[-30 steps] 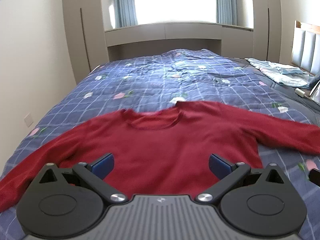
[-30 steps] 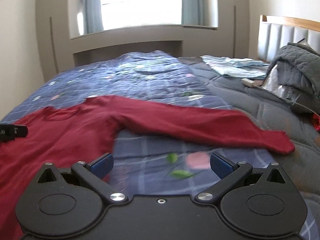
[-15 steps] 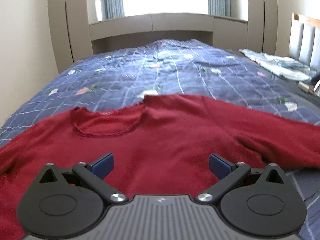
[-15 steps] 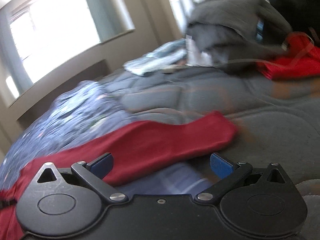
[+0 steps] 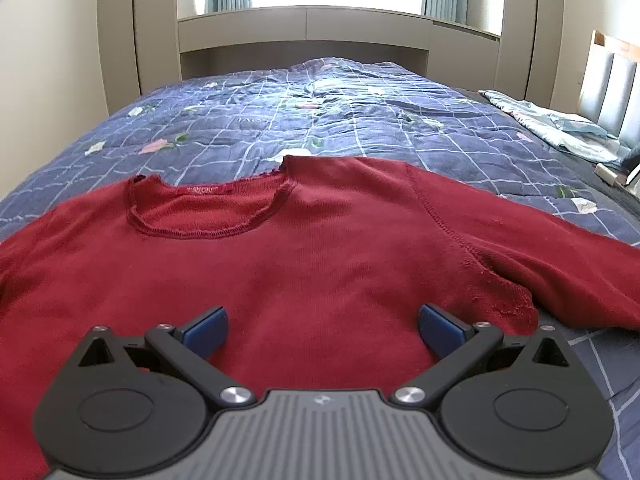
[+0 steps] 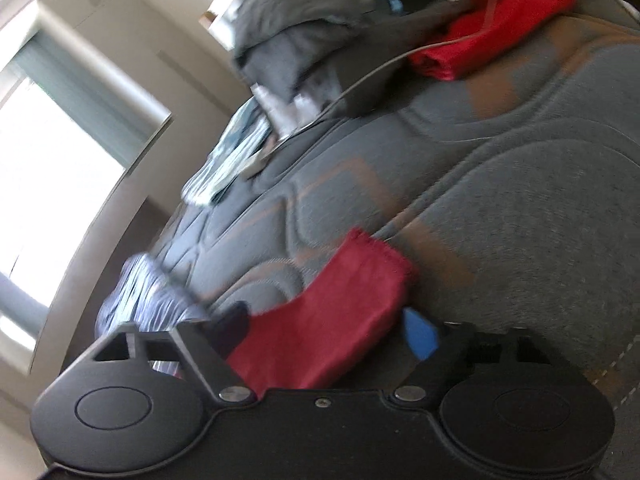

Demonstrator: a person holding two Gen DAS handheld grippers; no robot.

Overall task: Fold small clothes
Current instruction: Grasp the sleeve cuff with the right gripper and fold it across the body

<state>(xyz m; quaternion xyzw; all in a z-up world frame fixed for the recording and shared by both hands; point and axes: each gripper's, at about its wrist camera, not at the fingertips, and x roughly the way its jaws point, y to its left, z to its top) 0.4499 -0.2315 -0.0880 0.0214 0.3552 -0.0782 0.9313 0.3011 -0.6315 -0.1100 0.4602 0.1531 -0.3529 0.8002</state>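
Right wrist view — right gripper closing around red sweater cuff.

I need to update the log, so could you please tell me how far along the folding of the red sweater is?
Done: the sweater lies flat, face up, on the bedspread. In hand: the right gripper is closing around the sleeve cuff; the left gripper hovers open over the body. Left: every fold; none shows.
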